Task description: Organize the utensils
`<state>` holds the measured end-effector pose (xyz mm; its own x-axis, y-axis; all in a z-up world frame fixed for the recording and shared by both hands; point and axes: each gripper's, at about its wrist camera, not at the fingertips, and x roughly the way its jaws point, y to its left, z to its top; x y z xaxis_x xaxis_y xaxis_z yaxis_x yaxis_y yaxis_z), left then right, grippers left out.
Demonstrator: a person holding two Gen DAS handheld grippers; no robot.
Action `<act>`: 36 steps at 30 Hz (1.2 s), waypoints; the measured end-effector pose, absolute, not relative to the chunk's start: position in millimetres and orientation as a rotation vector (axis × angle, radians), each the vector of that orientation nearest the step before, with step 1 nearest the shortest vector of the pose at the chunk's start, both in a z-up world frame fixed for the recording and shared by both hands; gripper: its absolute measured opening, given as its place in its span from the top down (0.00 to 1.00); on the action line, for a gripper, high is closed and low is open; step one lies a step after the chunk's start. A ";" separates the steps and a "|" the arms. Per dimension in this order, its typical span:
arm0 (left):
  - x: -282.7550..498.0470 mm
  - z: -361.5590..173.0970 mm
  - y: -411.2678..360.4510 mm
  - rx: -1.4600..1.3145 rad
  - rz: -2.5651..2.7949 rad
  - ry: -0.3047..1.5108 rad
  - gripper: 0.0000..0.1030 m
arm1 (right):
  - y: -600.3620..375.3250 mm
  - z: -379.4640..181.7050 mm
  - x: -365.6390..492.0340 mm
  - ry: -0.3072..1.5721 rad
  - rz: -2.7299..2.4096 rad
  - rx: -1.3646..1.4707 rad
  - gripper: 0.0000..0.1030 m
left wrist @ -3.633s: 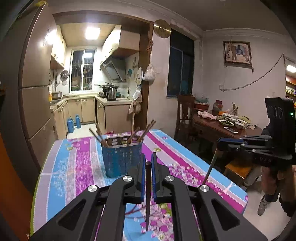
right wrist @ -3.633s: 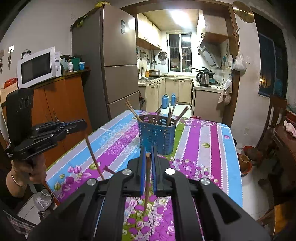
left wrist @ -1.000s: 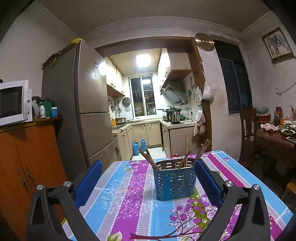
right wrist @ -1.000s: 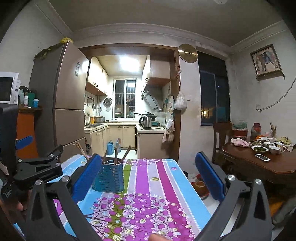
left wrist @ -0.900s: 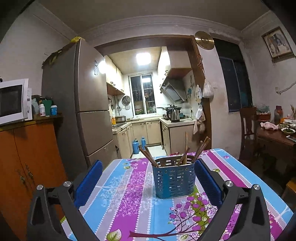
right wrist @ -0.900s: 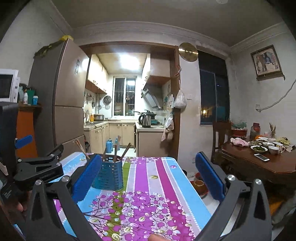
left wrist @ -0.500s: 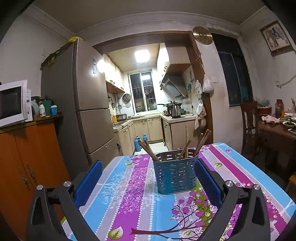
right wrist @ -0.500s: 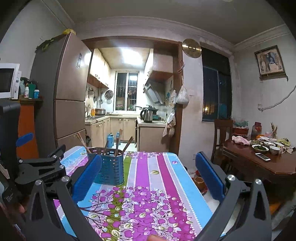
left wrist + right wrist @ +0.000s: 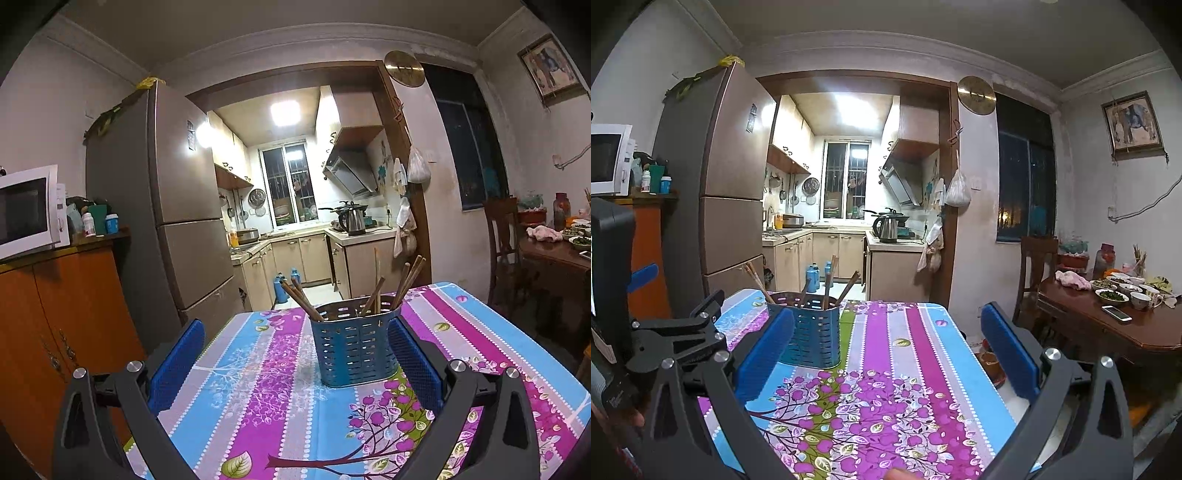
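Left wrist view shows the left hand-held gripper (image 9: 295,363) spread wide and empty above the floral worktop (image 9: 258,398), the blue utensil basket (image 9: 354,345) of chopsticks (image 9: 301,299) just ahead by its right finger, while the right hand-held gripper (image 9: 886,354), equally wide and empty, has that basket ahead-left.

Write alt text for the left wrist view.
A blue slotted utensil basket holding several wooden chopsticks stands on a table with a floral striped tablecloth, framed by the open, empty left claw. Behind it are a refrigerator and a lit kitchen doorway.
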<state>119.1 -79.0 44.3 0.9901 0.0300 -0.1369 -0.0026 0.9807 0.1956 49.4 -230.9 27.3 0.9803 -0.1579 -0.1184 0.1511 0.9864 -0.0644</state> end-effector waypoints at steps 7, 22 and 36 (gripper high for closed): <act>118.3 44.3 -80.4 0.200 0.018 0.140 0.04 | -229.8 29.3 50.7 0.126 -0.156 -0.057 0.05; 116.4 45.6 -81.4 0.198 0.015 0.135 0.04 | -229.4 31.1 50.5 0.123 -0.160 -0.063 0.05; 88.9 60.2 -77.0 0.159 -0.022 0.065 0.04 | -229.6 32.2 38.0 0.088 -0.179 -0.088 0.05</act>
<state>88.9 -77.0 60.2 0.9977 -0.0171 -0.0662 0.0274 0.9871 0.1578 38.0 -229.6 32.2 0.9802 -0.1811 -0.0798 0.1734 0.9803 -0.0948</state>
